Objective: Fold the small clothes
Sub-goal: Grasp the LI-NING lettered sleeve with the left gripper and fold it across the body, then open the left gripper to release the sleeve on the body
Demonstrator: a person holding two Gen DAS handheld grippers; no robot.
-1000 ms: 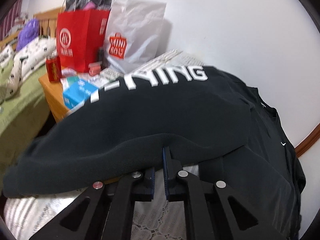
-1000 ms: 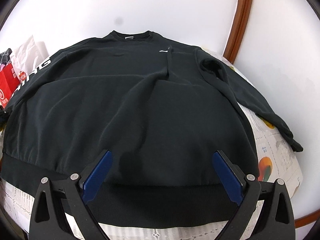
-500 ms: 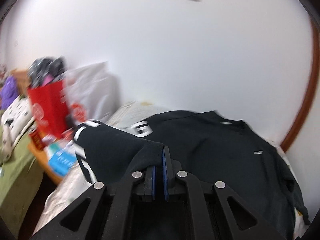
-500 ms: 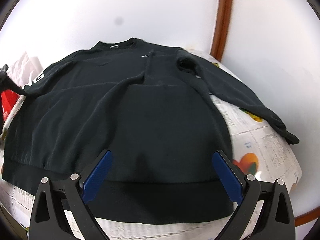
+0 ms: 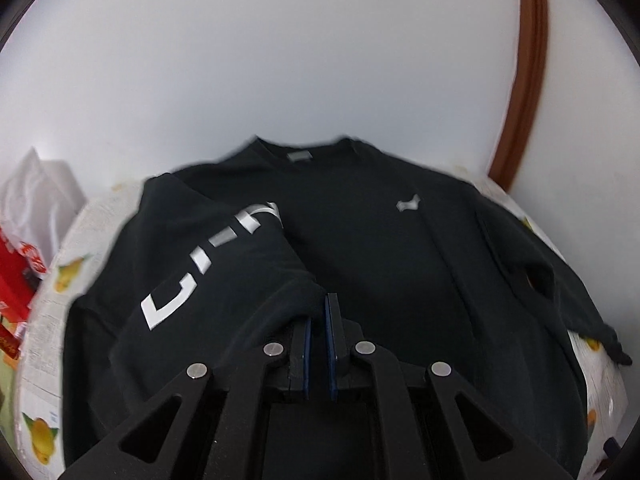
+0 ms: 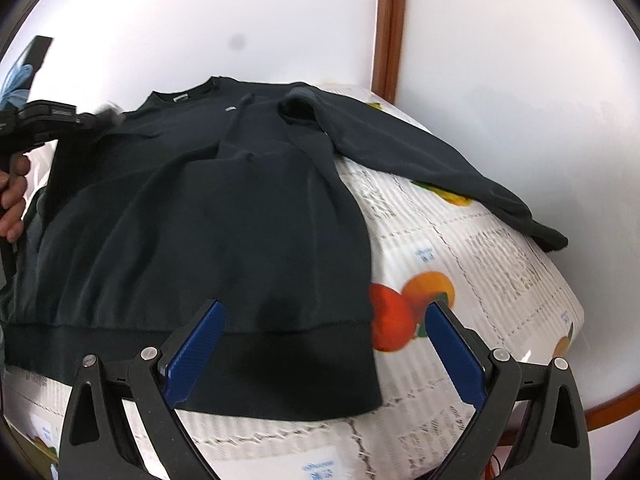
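Note:
A black sweatshirt (image 6: pixel 224 208) lies spread front-up on a table with a fruit-print cloth (image 6: pixel 472 264). My left gripper (image 5: pixel 318 312) is shut on the cuff of the left sleeve (image 5: pixel 208 268), which bears white letters, and holds it folded over the sweatshirt's chest (image 5: pixel 368 248). In the right wrist view the left gripper (image 6: pixel 86 118) shows at the far left, held by a hand. My right gripper (image 6: pixel 324 320) is open and empty just above the bottom hem (image 6: pixel 280 368). The right sleeve (image 6: pixel 432 160) lies stretched out to the right.
A white wall with a brown wooden trim (image 6: pixel 388 28) stands behind the table. A red bag (image 5: pixel 14 264) and a white bag (image 5: pixel 40 188) stand at the table's left end. The table's right edge (image 6: pixel 568 300) drops off close to the sleeve cuff.
My left gripper has carried the lettered sleeve up and rightward from the left side onto the chest. My right gripper has drifted right along the hem and stayed open.

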